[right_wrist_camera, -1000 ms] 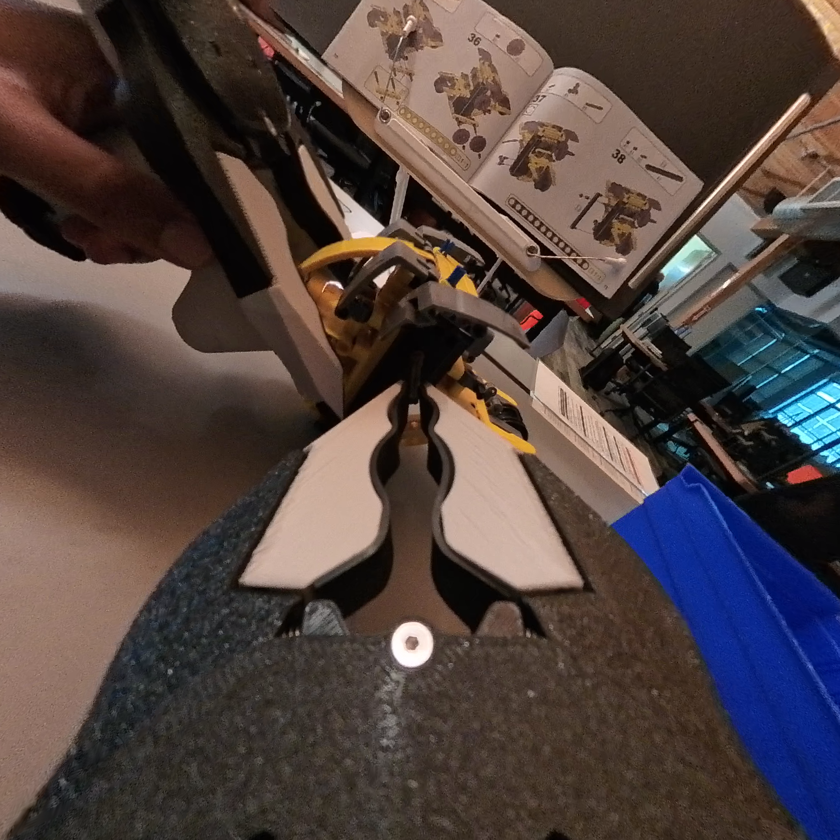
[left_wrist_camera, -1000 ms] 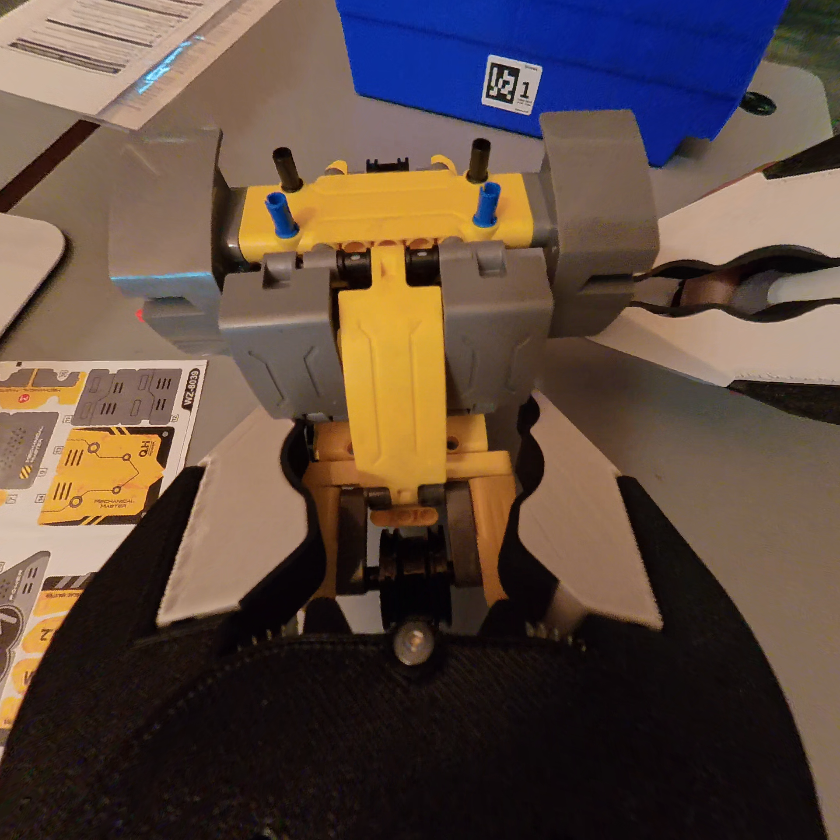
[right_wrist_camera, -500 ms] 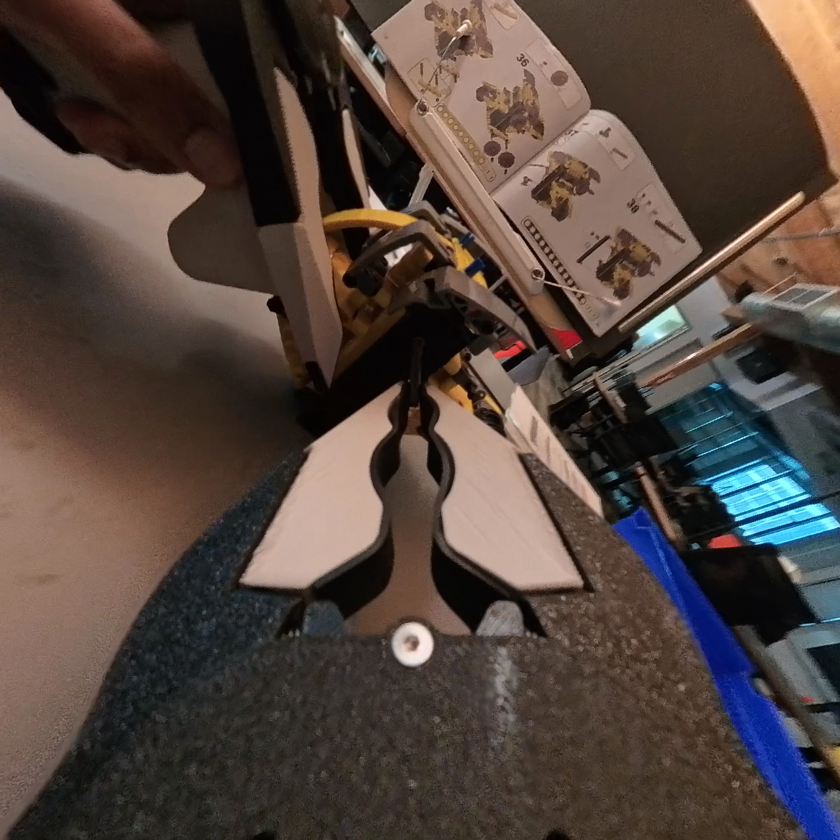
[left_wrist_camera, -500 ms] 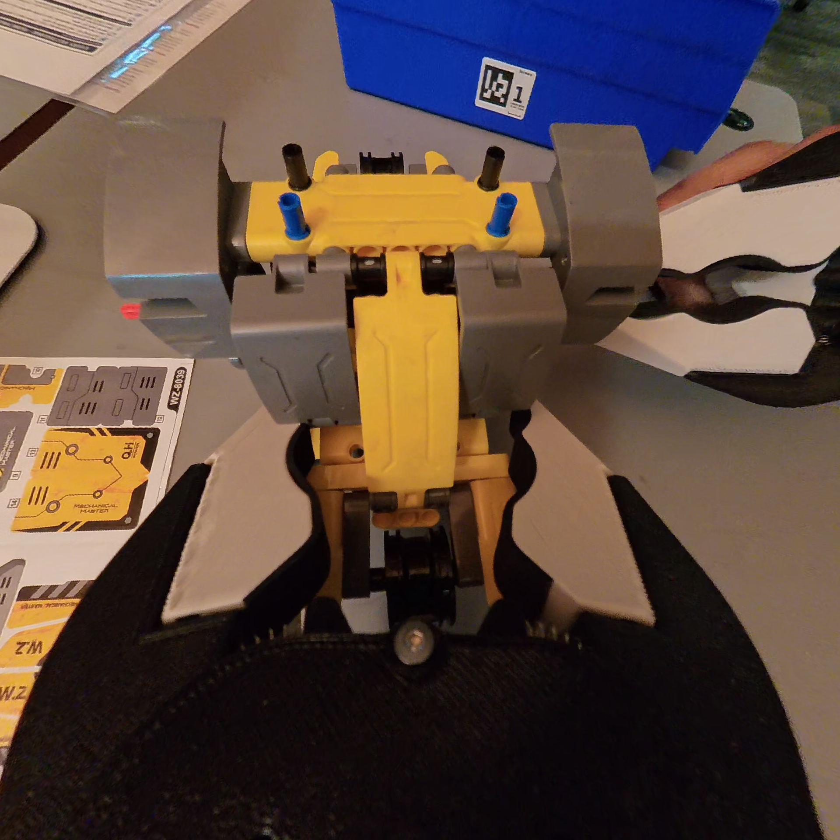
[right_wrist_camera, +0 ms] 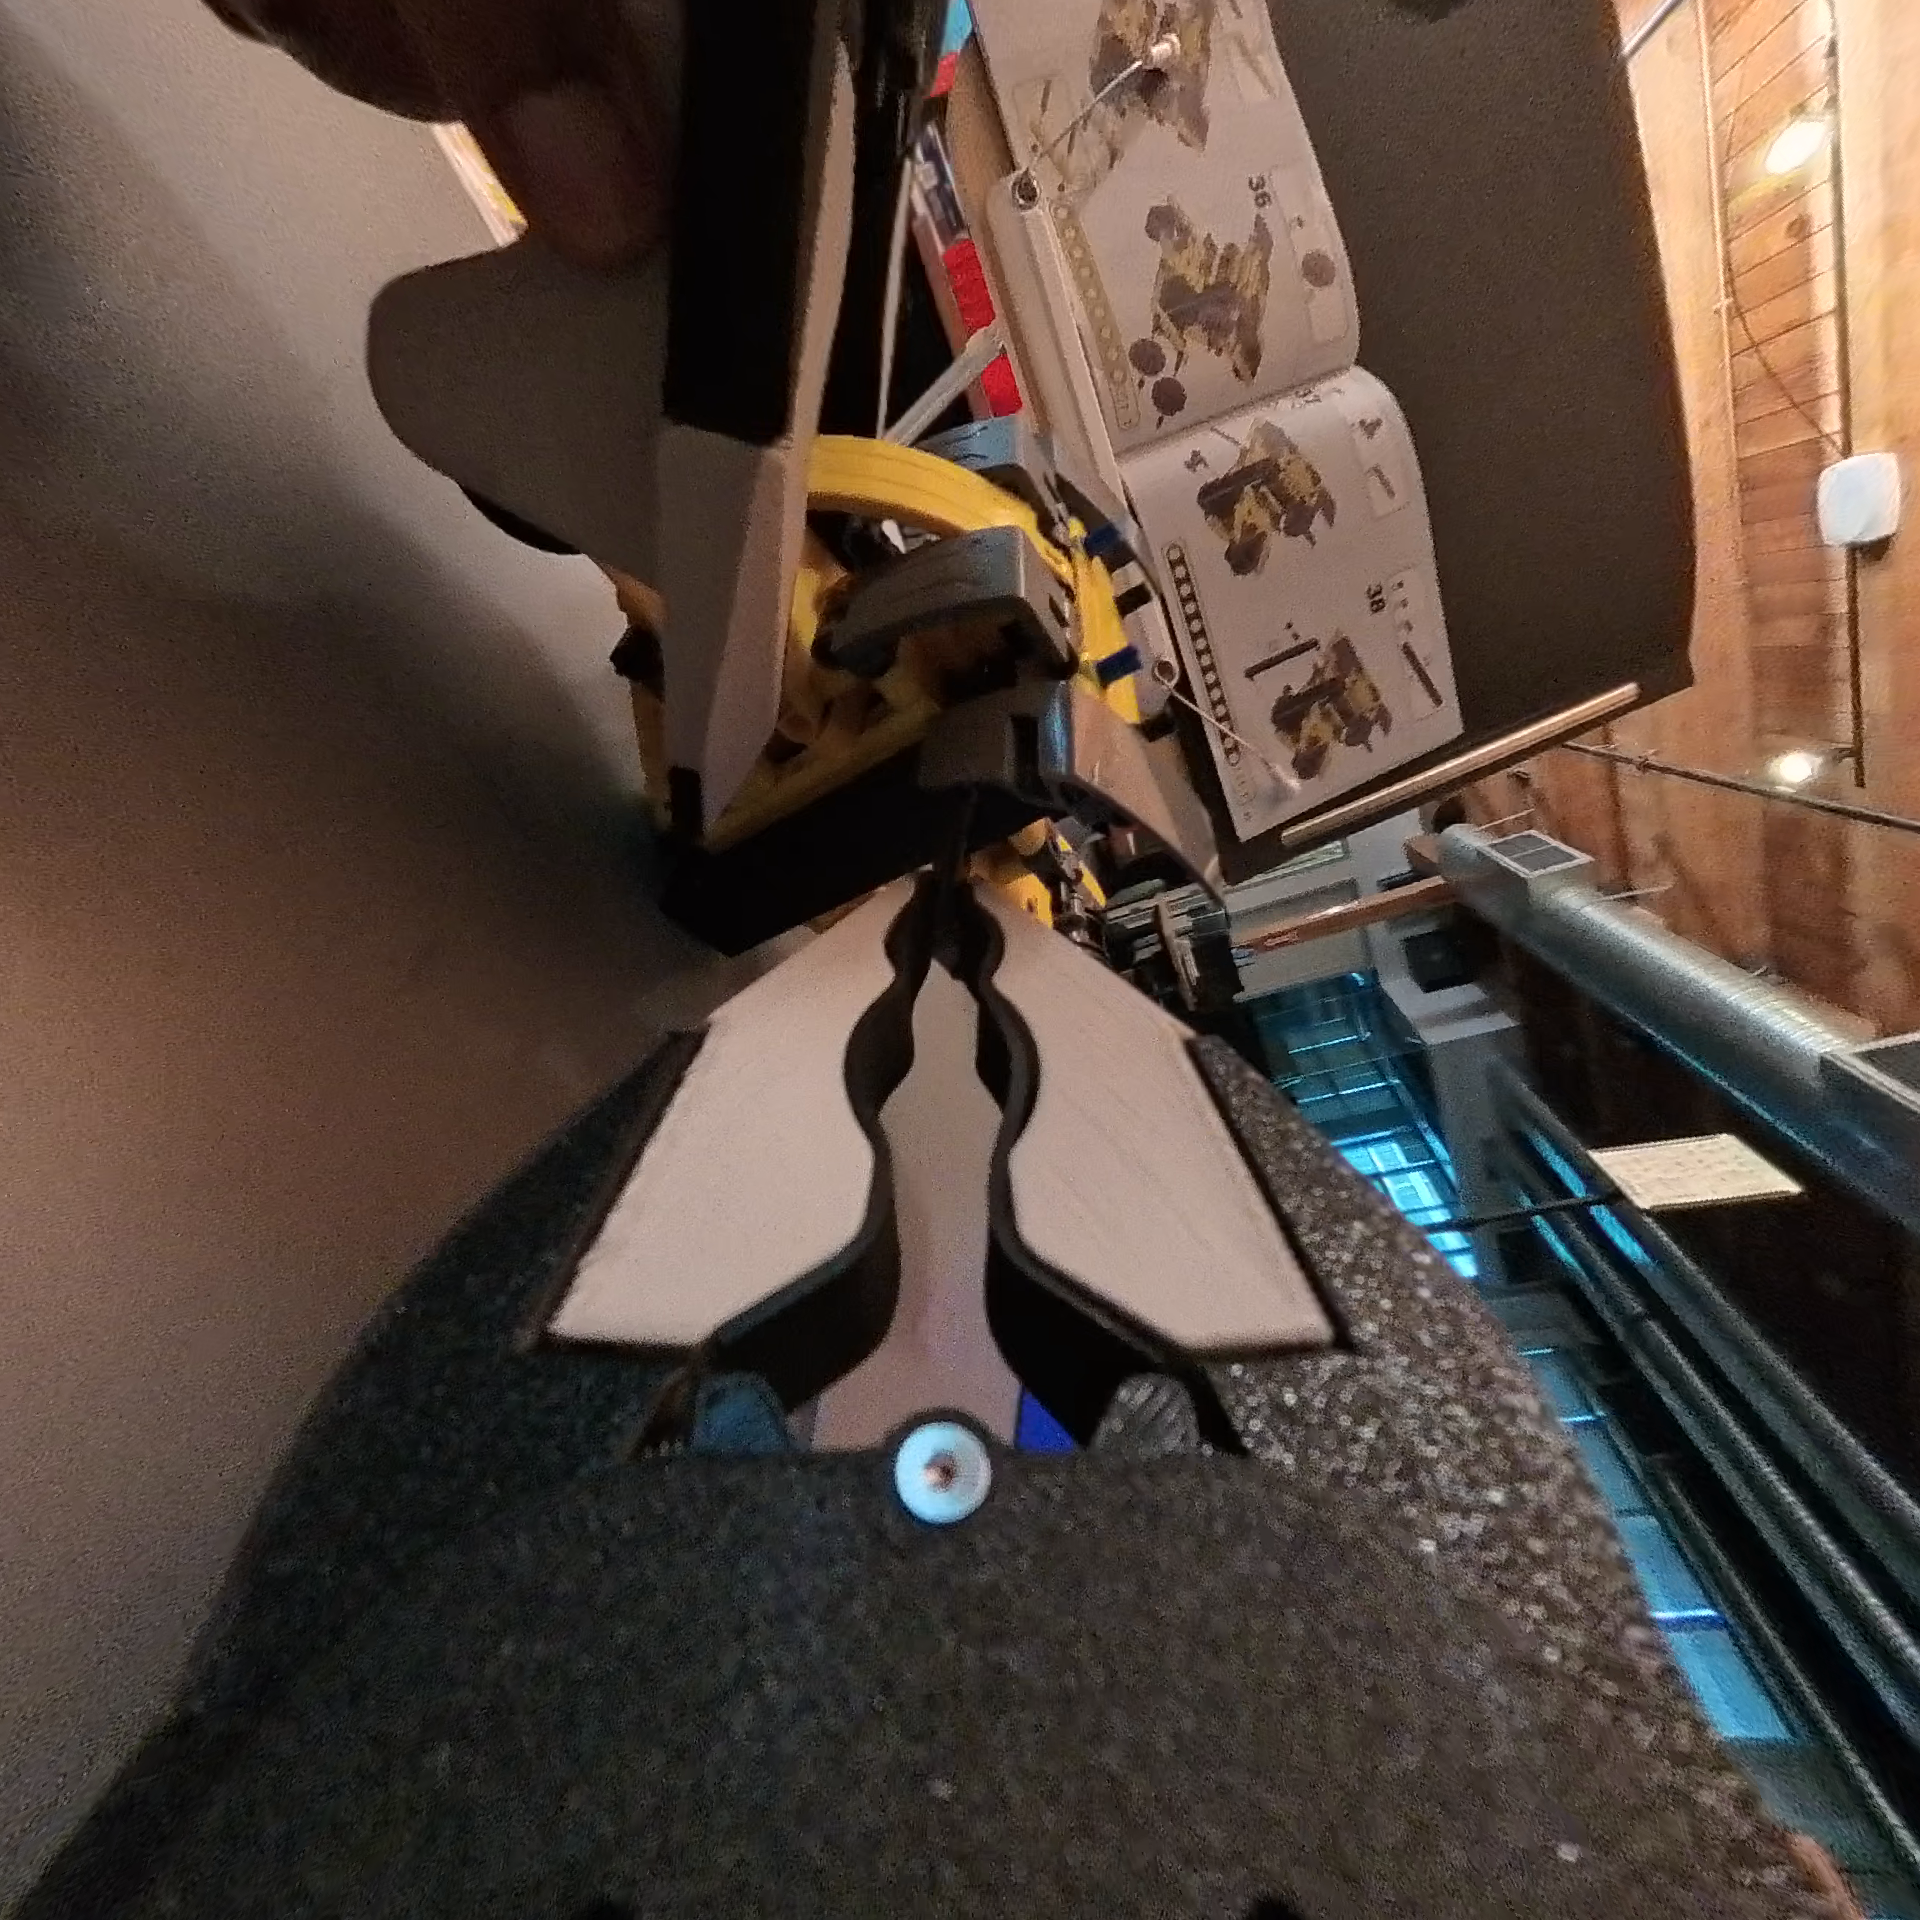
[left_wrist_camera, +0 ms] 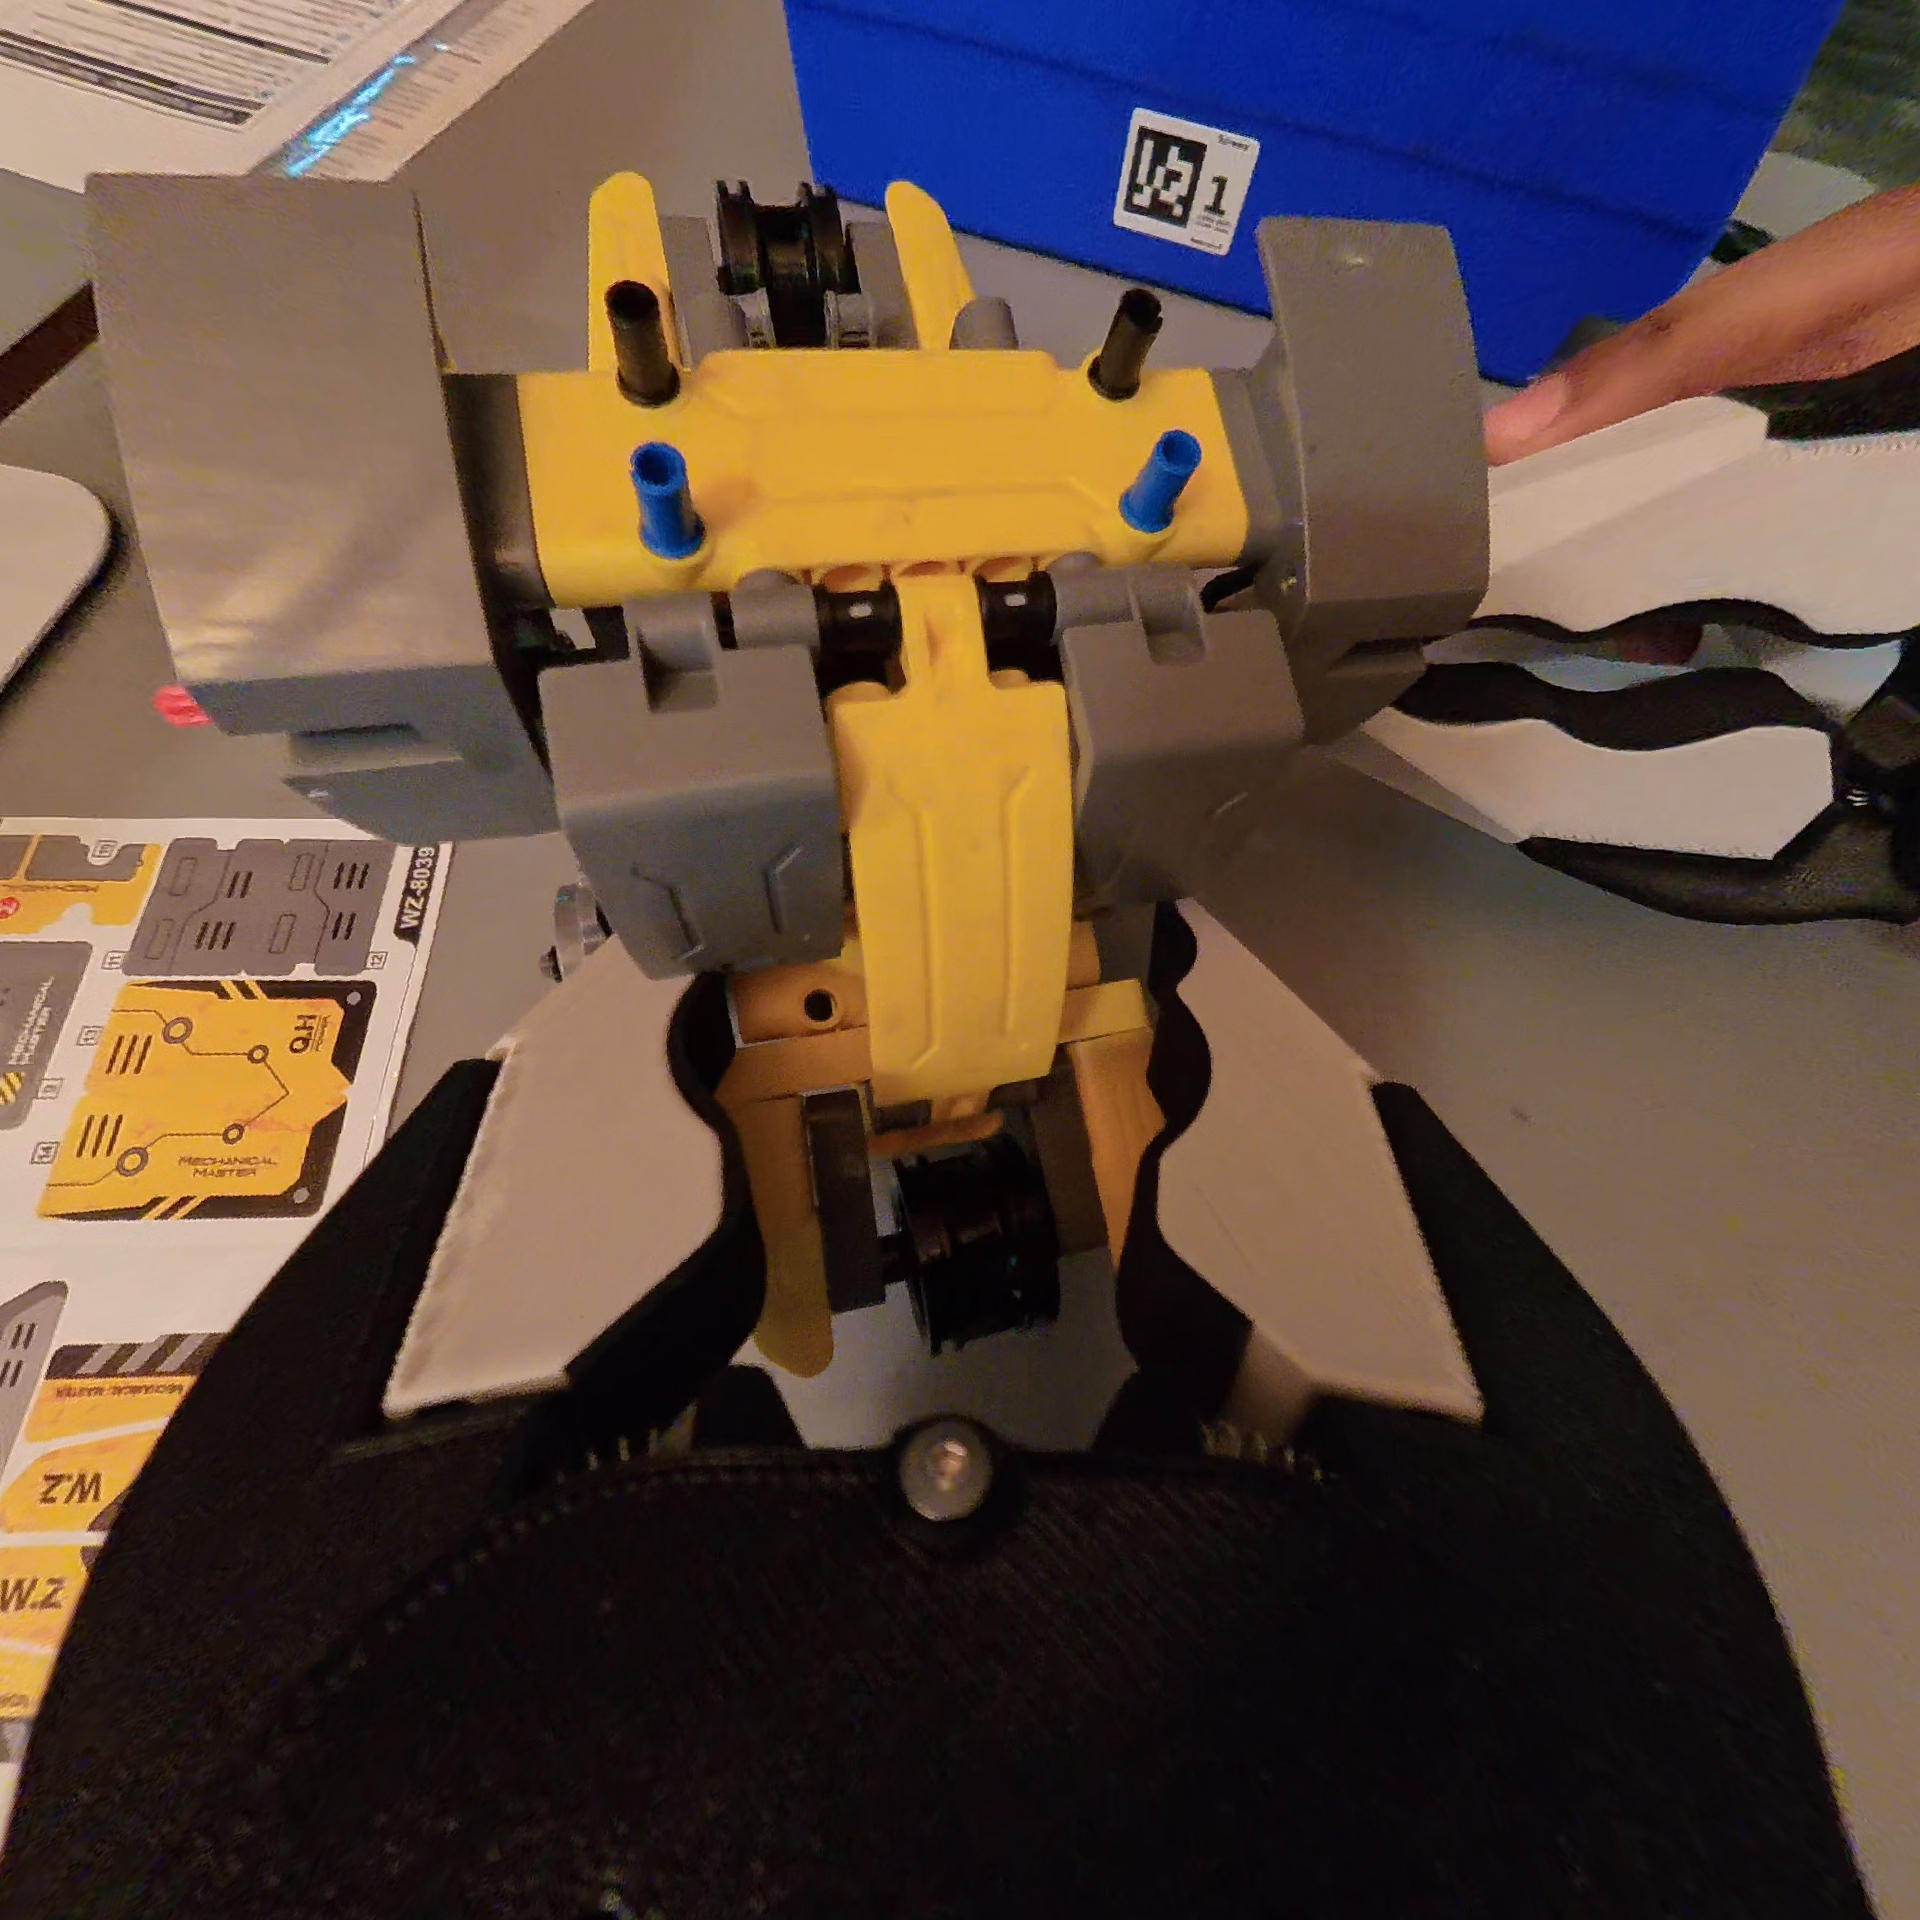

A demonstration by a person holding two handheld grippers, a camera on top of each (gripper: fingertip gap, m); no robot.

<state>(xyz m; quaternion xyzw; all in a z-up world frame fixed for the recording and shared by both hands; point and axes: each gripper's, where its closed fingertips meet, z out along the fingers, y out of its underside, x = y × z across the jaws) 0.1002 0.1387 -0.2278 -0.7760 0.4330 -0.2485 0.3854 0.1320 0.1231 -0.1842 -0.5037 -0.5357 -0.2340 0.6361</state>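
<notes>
A yellow and grey building-brick model (left_wrist_camera: 883,488) with blue and black pins stands upright between my left gripper's fingers (left_wrist_camera: 582,1101). My left gripper (left_wrist_camera: 935,1049) is shut on the model's lower yellow part, near a black wheel (left_wrist_camera: 977,1247). My right gripper (left_wrist_camera: 1662,707) comes in from the right, its tips at the model's grey side panel (left_wrist_camera: 1361,468). In the right wrist view my right gripper (right_wrist_camera: 951,899) is shut on a thin black part at the model's (right_wrist_camera: 914,582) edge. The left gripper (right_wrist_camera: 748,436) and a hand (right_wrist_camera: 540,125) show above it.
A blue bin (left_wrist_camera: 1351,114) with a square marker tag stands just behind the model. A sticker sheet (left_wrist_camera: 208,1049) lies at the left and printed paper (left_wrist_camera: 156,62) at the far left. An open instruction booklet (right_wrist_camera: 1247,364) stands behind. A finger (left_wrist_camera: 1714,343) rests by the bin. My hands' fingertips stand some 6 cm from each other.
The model has tipped toward the left camera, so its far black wheel and yellow prongs now show. The right gripper has rolled and its view has turned, still pinched at the model's side.
</notes>
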